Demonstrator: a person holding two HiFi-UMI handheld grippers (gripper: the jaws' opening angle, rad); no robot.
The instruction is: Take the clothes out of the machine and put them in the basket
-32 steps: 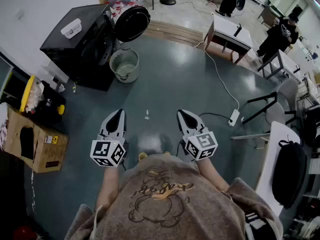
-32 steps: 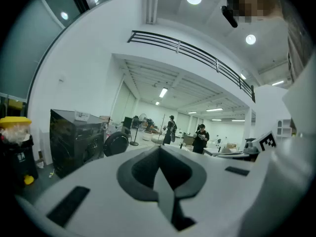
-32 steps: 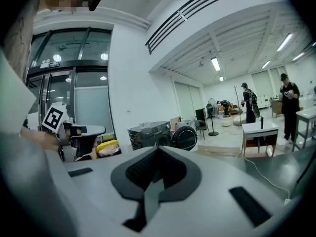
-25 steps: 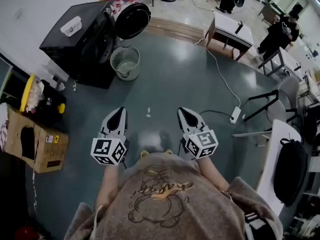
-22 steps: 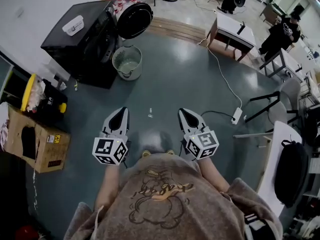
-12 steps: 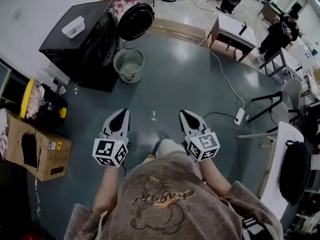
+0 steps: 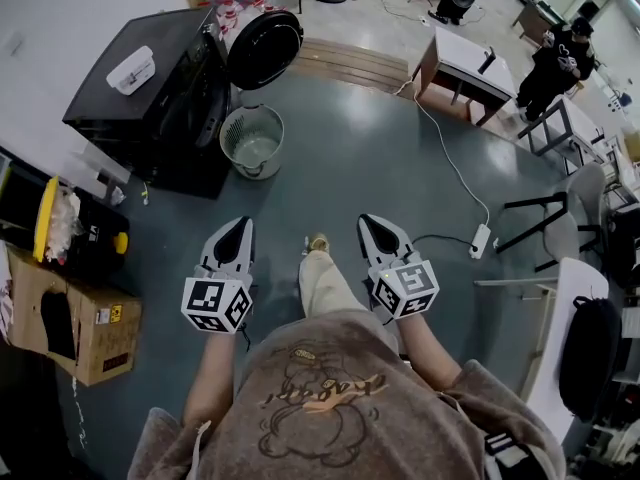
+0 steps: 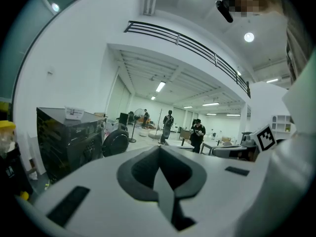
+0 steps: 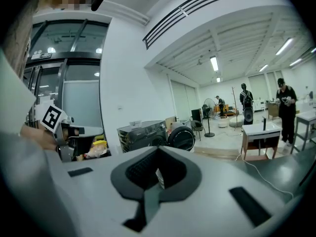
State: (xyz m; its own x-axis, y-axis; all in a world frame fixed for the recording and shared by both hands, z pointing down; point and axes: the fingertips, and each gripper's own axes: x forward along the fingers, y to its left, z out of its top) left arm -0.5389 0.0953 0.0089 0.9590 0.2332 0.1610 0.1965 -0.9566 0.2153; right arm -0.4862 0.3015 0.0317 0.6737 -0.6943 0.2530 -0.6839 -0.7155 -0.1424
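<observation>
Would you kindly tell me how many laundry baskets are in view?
1: the basket stands on the floor in front of the black machine, near its open door. Others may be hidden.

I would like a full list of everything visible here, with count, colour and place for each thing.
washing machine: one, black, upper left, round door open
basket: one, pale green, on the floor before the machine
white box: one, on top of the machine
cardboard box: one, brown, left edge
table: one, white top, upper right
power strip: one, white, on the floor at right
chair: one, black frame, right
bag: one, black, far right
people: two, in black, top right
left gripper: one, white, shut, empty
right gripper: one, white, shut, empty
leg: one, beige trousers, between the grippers
</observation>
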